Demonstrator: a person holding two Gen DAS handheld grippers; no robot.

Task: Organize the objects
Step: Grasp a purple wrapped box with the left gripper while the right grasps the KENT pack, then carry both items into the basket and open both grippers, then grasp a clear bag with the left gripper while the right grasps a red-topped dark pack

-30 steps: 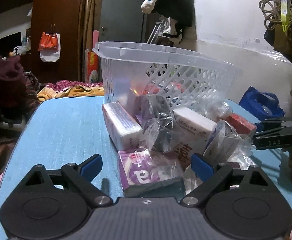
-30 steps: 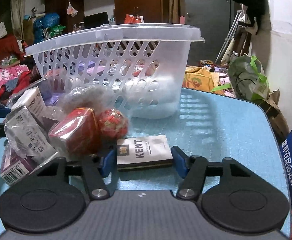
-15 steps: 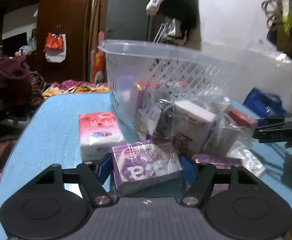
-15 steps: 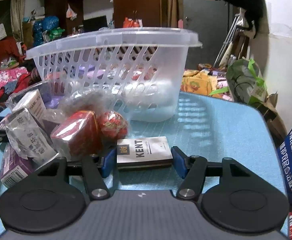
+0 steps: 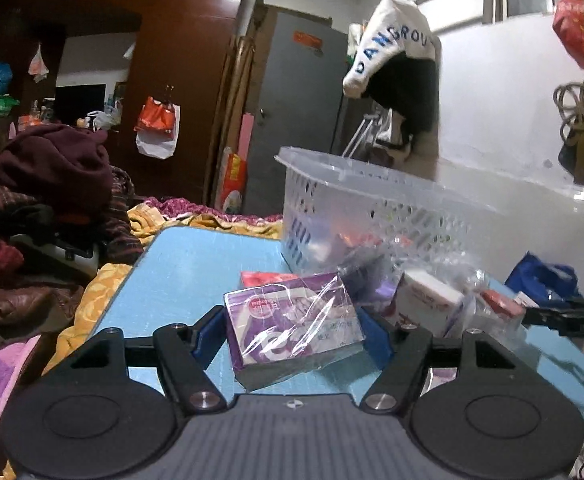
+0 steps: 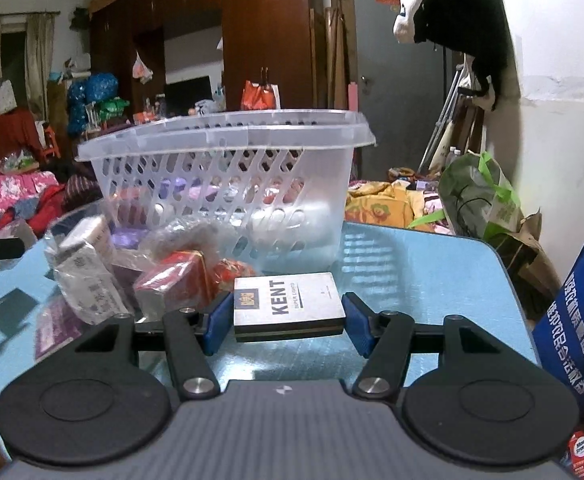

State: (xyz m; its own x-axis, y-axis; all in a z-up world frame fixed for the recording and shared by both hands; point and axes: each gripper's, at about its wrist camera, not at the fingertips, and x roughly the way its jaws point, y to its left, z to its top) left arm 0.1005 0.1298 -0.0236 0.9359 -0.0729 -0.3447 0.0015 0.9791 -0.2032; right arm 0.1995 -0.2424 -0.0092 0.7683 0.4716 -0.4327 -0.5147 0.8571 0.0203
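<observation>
— Left gripper?
— Clamped on a purple box, raised above the blue table, short of the clear basket.
— Right gripper?
— Pressed against a white cigarette pack, near the basket.

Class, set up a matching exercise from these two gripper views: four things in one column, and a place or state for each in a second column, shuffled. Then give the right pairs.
Things
1. purple box
2. KENT pack
3. basket
4. blue bag

Places or states
A. at the table's right edge
B. standing on the blue table, behind the pile
C. held tilted in the left gripper
D. lying flat between the right gripper's fingers

Pairs: 1-C, 2-D, 3-B, 4-A
</observation>
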